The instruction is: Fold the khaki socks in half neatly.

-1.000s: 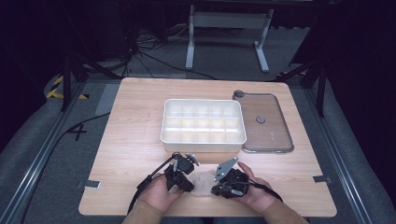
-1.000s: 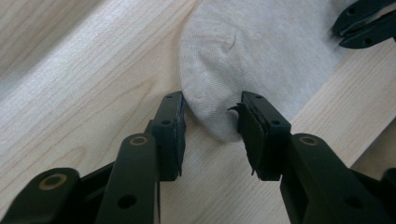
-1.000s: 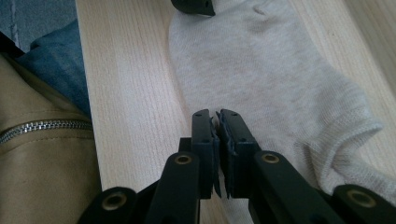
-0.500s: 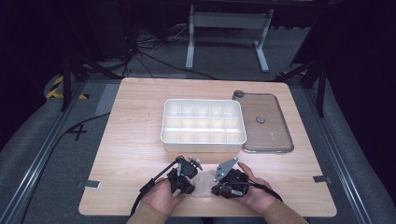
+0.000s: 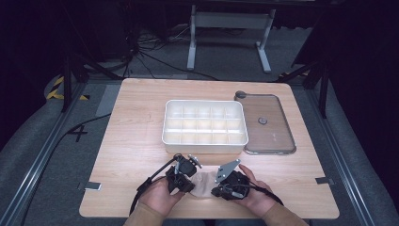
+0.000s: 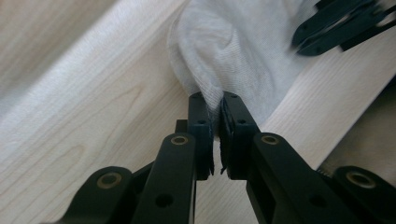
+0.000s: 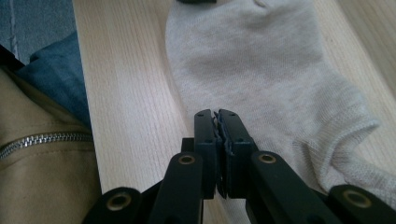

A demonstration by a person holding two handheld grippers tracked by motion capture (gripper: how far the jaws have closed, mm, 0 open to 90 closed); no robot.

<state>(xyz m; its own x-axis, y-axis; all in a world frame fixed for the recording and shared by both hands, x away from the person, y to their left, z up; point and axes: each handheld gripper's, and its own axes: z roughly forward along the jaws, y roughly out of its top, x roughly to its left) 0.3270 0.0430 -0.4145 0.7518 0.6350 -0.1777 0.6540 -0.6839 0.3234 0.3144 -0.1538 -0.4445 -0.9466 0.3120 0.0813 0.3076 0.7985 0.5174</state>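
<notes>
Beige sock (image 5: 203, 183), one, pinched by two grippers, left gripper (image 5: 181, 175), right gripper (image 5: 225, 184)

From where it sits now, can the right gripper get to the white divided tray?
Probably yes, but not freely: the right gripper looks shut on the sock near the table's front edge. The bare wood between it and the white divided tray is unobstructed, so it would carry the sock along or must release first.

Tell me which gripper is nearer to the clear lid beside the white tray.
Right. The right gripper sits below the clear lid on the table's near side; the left gripper is farther left, below the white tray.
</notes>
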